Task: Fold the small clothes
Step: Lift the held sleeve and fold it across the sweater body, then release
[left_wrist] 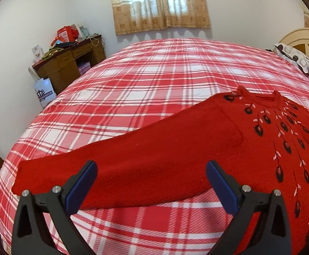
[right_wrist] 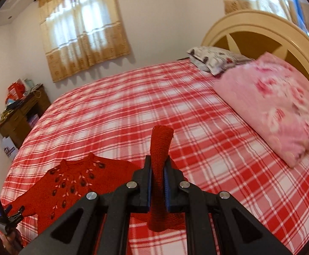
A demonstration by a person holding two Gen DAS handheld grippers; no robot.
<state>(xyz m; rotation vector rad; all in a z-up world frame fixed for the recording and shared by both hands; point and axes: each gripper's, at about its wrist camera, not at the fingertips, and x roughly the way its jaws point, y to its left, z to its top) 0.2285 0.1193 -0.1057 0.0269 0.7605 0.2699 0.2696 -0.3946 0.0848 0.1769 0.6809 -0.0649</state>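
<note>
A red knitted sweater (left_wrist: 250, 131) with dark leaf embroidery lies flat on the plaid bed (left_wrist: 143, 80). Its left sleeve (left_wrist: 122, 165) stretches out to the left. My left gripper (left_wrist: 151, 176) is open, its blue-padded fingers (left_wrist: 84, 182) just above the middle of that sleeve, not touching it that I can tell. In the right wrist view my right gripper (right_wrist: 159, 178) is shut on the sweater's other sleeve (right_wrist: 160, 146), lifted so the cuff sticks up between the jaws. The sweater body (right_wrist: 73, 182) lies to the lower left there, and the left gripper (right_wrist: 8, 216) shows at the far left edge.
A pink floral pillow (right_wrist: 271, 110) and a patterned pillow (right_wrist: 214, 59) lie by the cream headboard (right_wrist: 260, 29). A cluttered wooden desk (left_wrist: 69, 61) stands by the far wall, with a white paper bag (left_wrist: 45, 93) beside it.
</note>
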